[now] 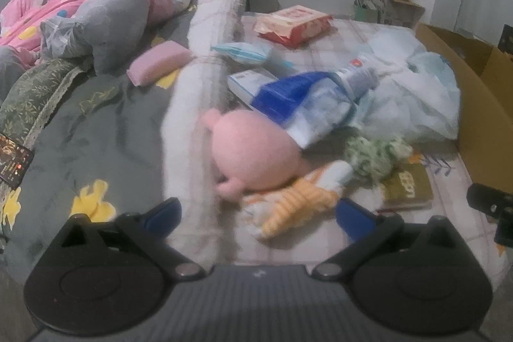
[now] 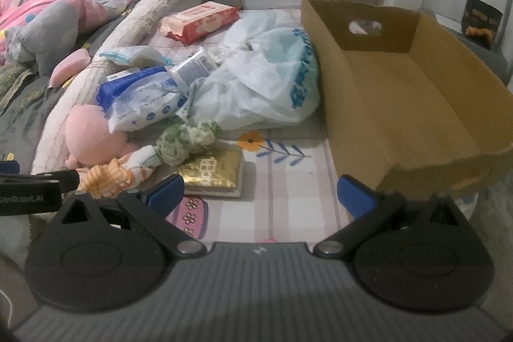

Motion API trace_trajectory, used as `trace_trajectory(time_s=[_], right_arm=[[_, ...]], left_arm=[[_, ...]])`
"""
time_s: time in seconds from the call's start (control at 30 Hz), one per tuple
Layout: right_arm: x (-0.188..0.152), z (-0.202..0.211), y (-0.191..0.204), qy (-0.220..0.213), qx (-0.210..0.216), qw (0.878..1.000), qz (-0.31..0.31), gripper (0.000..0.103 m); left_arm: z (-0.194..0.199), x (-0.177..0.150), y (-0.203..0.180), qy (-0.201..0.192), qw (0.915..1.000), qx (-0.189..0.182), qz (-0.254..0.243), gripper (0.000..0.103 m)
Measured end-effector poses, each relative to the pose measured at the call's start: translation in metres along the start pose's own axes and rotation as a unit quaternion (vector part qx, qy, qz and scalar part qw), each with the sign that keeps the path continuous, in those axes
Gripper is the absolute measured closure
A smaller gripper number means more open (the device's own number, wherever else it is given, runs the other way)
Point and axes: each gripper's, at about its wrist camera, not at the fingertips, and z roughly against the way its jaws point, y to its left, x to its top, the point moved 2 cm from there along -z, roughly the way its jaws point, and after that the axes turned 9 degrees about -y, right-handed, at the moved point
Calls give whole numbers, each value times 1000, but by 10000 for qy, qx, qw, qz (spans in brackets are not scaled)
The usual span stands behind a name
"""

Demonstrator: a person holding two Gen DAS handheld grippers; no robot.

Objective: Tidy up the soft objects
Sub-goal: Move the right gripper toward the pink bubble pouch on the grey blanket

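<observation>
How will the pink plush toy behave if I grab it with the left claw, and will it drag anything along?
The pink plush toy looks soft and rounded, so it will probably squash and feel light. The blue wipes pack rests on its top edge and may slide off. The orange striped cloth touches its underside and could drag. The left claw is open.

One pink plush toy (image 2: 88, 133), one orange striped soft toy (image 2: 107, 177), one green-and-white knotted cloth (image 2: 184, 141), two wipe packs counted, blue (image 2: 141, 103) and red (image 2: 200, 21), one white plastic bag (image 2: 266, 79), one large cardboard box (image 2: 400, 104), one gold packet (image 2: 213, 170), one pink sponge (image 1: 158, 63).
</observation>
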Motion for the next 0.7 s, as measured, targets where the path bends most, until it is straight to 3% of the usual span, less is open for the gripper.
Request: trace_trajectory(time_s=[0.17, 0.37, 0.53, 0.7], right_arm=[[21, -9, 26, -110, 347, 9991, 226, 1], [62, -29, 62, -255, 1227, 9920, 142, 1], [104, -57, 98, -113, 2137, 9766, -210, 1], [147, -103, 129, 145, 2758, 9588, -664, 1]], left_arm=[[-6, 12, 30, -156, 9999, 32, 20, 0], [-12, 34, 78, -521, 9984, 232, 3, 0], [-33, 60, 123, -600, 9979, 223, 106, 0], [-64, 86, 162, -773, 9954, 527, 197, 0]])
